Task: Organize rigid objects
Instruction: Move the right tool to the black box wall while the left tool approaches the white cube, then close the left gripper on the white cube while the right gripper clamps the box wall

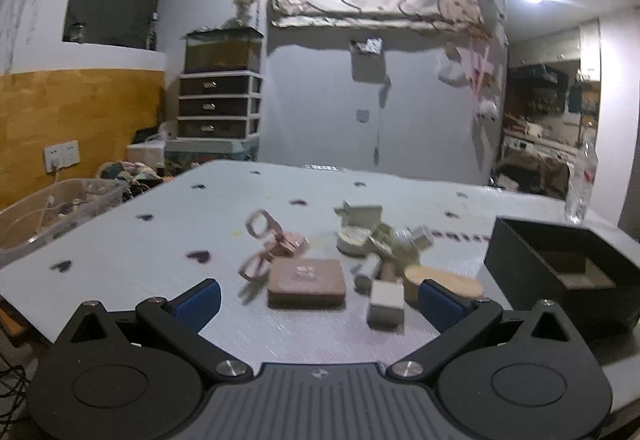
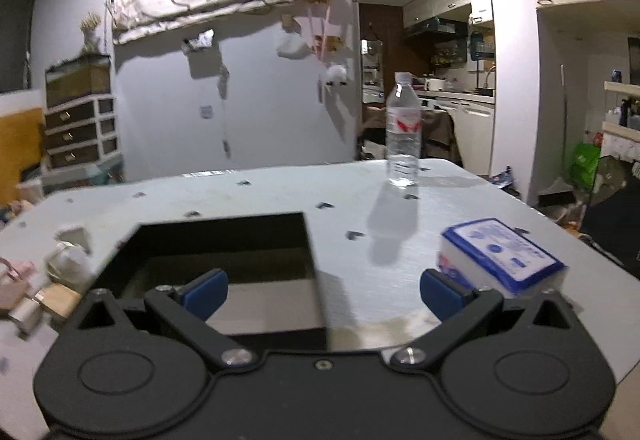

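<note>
Nothing gripped yet: left claw (image 1: 316, 298) is spread wide and empty, hovering low over the near edge of the tabletop (image 1: 120, 240); right claw (image 2: 322, 290) is likewise wide open, empty, above the black box (image 2: 224, 240). Looks like the start of a pick, the clutter not yet sorted. The pile sits mid-tabletop, left of the box: brown case (image 1: 306, 282) nearest, lying flat, long axis left-right across the left view, roughly square to the claw's line. Just right of it a small white block (image 1: 386, 306), then a wooden lid (image 1: 444, 282). Pink scissors (image 1: 266, 244) behind the case, handles up and tilted, blurred. Further back, a jumble of small white containers (image 1: 360, 228), too blurred to tell apart. Likely next: the left claw straddles the case's short width, closes, carries it to the box. Bottle (image 2: 403, 132) upright at the far edge; blue-white pack (image 2: 502, 258) beside the right finger.
</note>
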Demonstrator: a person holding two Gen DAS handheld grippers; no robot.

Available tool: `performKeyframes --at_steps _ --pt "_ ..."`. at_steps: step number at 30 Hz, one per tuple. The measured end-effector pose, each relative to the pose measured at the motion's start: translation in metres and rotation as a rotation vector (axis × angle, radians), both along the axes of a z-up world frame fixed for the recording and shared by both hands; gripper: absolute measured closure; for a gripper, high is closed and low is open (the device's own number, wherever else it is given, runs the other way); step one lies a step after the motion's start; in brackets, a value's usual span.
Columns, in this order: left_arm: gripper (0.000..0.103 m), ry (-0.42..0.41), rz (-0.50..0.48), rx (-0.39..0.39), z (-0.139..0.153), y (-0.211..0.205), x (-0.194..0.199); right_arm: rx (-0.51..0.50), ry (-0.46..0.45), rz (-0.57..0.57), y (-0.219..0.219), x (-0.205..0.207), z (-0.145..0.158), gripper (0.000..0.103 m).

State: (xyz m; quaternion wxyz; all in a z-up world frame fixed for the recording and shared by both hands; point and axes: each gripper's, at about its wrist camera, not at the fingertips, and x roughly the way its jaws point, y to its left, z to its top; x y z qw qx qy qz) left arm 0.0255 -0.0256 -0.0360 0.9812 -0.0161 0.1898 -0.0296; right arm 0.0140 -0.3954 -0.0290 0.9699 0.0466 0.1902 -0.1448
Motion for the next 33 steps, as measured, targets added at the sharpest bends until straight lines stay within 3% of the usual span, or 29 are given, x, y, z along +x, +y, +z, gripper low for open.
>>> performKeyframes --at_steps 4,5,7,12,16,18,26,33 --pt "0.000 0.081 -0.049 -0.001 -0.020 -0.008 0.013 0.017 0.041 0.031 -0.015 0.009 -0.008 0.004" --pt "0.000 0.098 -0.058 0.006 -0.024 -0.010 0.017 0.024 0.054 0.036 -0.018 0.013 -0.009 0.008" --pt "0.000 0.105 -0.076 0.004 -0.030 -0.010 0.022 0.032 0.065 0.077 -0.021 0.020 -0.010 0.029" --pt "0.003 0.097 -0.095 -0.008 -0.037 -0.013 0.037 0.058 0.092 0.135 -0.022 0.036 -0.010 0.046" --pt "0.023 0.113 -0.117 -0.021 -0.038 -0.020 0.055 0.080 0.106 0.150 -0.022 0.046 -0.015 0.076" --pt "0.027 0.128 -0.136 -0.024 -0.039 -0.025 0.064 0.087 0.114 0.139 -0.021 0.050 -0.018 0.086" --pt "0.030 0.150 -0.140 0.015 -0.041 -0.046 0.098 0.071 0.140 0.105 -0.018 0.053 -0.023 0.100" --pt "0.061 0.213 -0.135 0.080 -0.045 -0.056 0.112 0.061 0.143 0.091 -0.016 0.051 -0.022 0.100"
